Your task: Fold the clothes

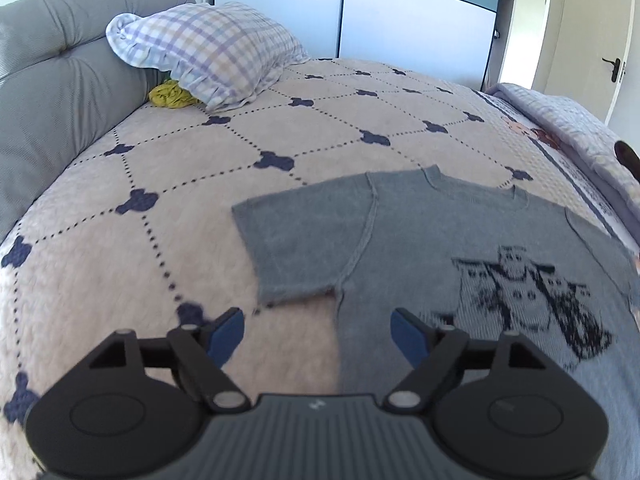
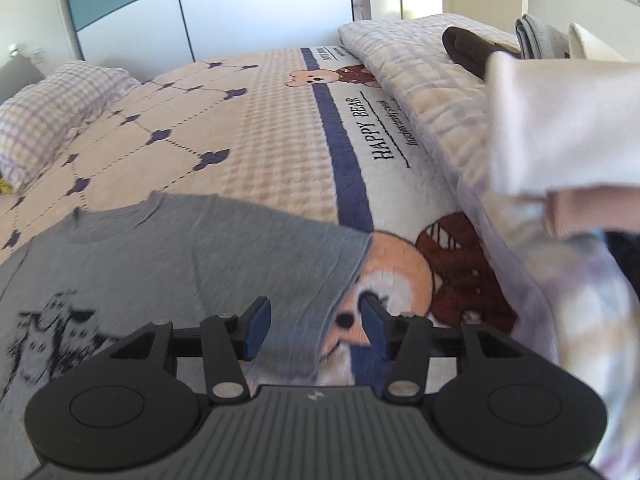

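A grey short-sleeved knit top [image 1: 420,240] with a dark cartoon print lies flat, face up, on the bed. It also shows in the right wrist view [image 2: 180,256]. My left gripper [image 1: 318,334] is open and empty, hovering over the top's left side edge just below the left sleeve [image 1: 292,248]. My right gripper [image 2: 316,330] is open and empty, its jaws straddling the hem of the right sleeve [image 2: 320,288] from above. I cannot tell whether either gripper touches the fabric.
The bed cover [image 1: 120,240] is beige with dark blue motifs. A plaid pillow [image 1: 208,52] and a yellow cloth [image 1: 172,94] lie by the grey headboard [image 1: 52,92]. A folded quilt [image 2: 460,92] with piled clothes [image 2: 560,128] runs along the right side. Wardrobe doors stand behind.
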`<state>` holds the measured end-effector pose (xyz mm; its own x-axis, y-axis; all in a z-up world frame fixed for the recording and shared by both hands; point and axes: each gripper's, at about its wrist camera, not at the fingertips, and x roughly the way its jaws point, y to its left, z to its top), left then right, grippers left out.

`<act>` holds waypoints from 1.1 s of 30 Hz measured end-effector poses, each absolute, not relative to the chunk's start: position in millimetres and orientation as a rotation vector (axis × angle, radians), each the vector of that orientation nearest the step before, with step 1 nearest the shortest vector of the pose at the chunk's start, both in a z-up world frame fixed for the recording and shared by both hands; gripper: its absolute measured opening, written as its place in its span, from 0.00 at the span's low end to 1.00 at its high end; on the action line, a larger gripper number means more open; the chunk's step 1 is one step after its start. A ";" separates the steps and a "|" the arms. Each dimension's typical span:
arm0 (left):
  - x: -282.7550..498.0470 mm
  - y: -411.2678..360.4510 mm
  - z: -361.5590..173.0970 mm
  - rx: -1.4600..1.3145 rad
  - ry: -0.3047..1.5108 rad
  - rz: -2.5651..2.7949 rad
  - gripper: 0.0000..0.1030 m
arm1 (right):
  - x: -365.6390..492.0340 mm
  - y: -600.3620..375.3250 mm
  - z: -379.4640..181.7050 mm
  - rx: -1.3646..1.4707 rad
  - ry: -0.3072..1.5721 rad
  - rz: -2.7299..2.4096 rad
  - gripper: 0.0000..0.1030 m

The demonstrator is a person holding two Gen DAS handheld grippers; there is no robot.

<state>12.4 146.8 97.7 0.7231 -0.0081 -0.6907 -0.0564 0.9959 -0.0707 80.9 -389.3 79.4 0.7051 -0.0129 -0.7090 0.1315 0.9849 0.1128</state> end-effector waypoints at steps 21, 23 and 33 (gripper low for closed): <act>27.0 139.5 63.4 -0.124 0.841 0.056 0.80 | 141.1 -384.4 42.2 0.016 0.768 -0.213 0.05; 30.9 134.5 62.7 -0.113 0.835 0.049 0.80 | 137.9 -382.2 47.3 -0.007 0.735 -0.227 0.05; 30.3 139.0 40.3 -0.084 0.868 0.051 0.80 | 121.5 -365.7 64.2 -0.039 0.648 -0.210 0.05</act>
<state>30.3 139.0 40.3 0.6450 0.0107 -0.7641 -0.0790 0.9955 -0.0528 121.5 -365.7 64.2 0.7770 -0.2065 -0.5946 0.1824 0.9780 -0.1013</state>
